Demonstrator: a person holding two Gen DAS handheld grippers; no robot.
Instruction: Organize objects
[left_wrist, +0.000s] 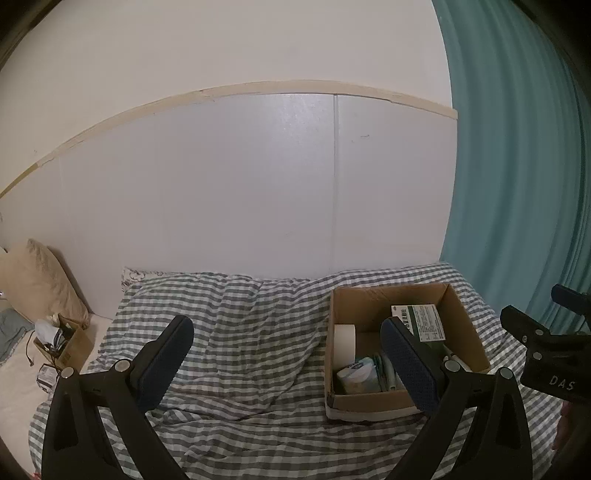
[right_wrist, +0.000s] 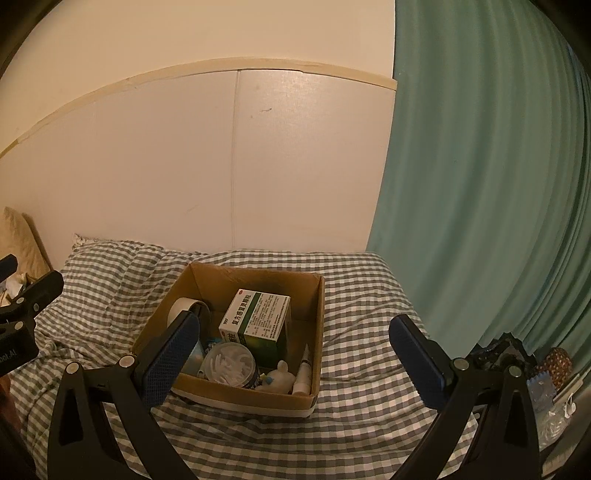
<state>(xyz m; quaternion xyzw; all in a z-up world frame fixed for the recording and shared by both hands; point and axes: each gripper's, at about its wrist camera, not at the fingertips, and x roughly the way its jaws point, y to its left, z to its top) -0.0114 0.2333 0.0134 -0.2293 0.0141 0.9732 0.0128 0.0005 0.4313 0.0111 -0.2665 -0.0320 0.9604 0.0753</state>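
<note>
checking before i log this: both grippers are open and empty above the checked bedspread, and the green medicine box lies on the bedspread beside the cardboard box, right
Not quite. The green medicine box lies inside the cardboard box, not beside it; the right wrist view shows this clearly. The left gripper and right gripper are indeed open and empty above the checked bedspread.

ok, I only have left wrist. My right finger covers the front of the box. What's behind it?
Observer: A clear round tub of cotton swabs sits in the cardboard box, at the front.
Operator: Anything beside it?
Observer: A small white figurine, and a white tube along the right wall.
Operator: Right gripper holding anything?
Observer: No, the right gripper is open and empty, like the left gripper.
</note>
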